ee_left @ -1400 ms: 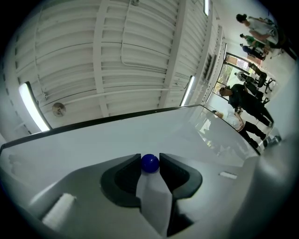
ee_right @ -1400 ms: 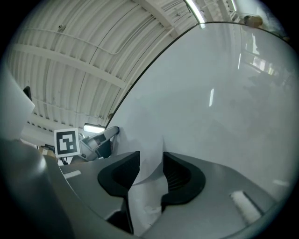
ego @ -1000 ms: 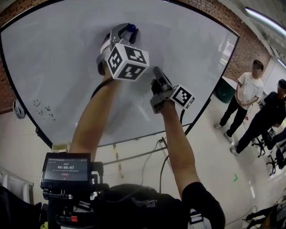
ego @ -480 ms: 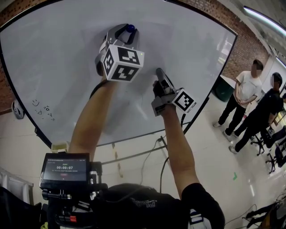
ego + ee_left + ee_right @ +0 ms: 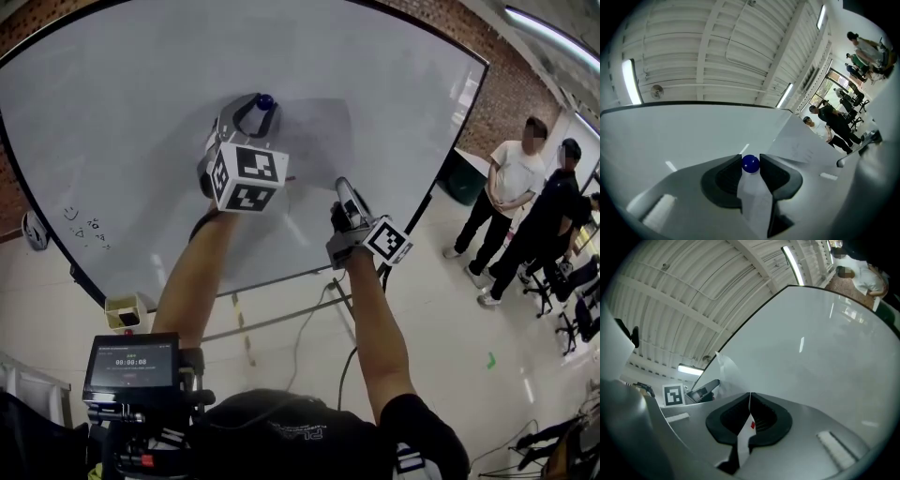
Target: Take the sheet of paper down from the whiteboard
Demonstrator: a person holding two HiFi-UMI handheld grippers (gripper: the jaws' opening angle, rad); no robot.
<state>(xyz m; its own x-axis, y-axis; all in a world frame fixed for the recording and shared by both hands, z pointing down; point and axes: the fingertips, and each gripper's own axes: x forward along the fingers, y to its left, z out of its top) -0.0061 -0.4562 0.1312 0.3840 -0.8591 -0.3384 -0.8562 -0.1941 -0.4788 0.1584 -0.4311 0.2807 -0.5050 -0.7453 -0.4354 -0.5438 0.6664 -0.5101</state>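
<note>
A white sheet of paper (image 5: 314,131) lies against the whiteboard (image 5: 122,122). At its top left corner sits a round blue magnet (image 5: 265,100), and my left gripper (image 5: 262,103) is shut on that magnet. In the left gripper view the magnet (image 5: 750,163) is wedged between the two black pads, with the paper (image 5: 799,143) spreading away to the right. My right gripper (image 5: 343,185) is at the sheet's lower right, shut on its edge. In the right gripper view the paper (image 5: 723,373) runs thin between the closed pads (image 5: 761,420).
Two people (image 5: 511,187) stand to the right of the board. A small open box (image 5: 122,312) and cables (image 5: 309,323) lie on the floor under the board's lower edge. Faint marker scribbles (image 5: 82,230) show at the board's lower left.
Both grippers have come down the board, the left with the blue magnet, the right with the paper's edge. The sheet now shows as a grey panel between them.
</note>
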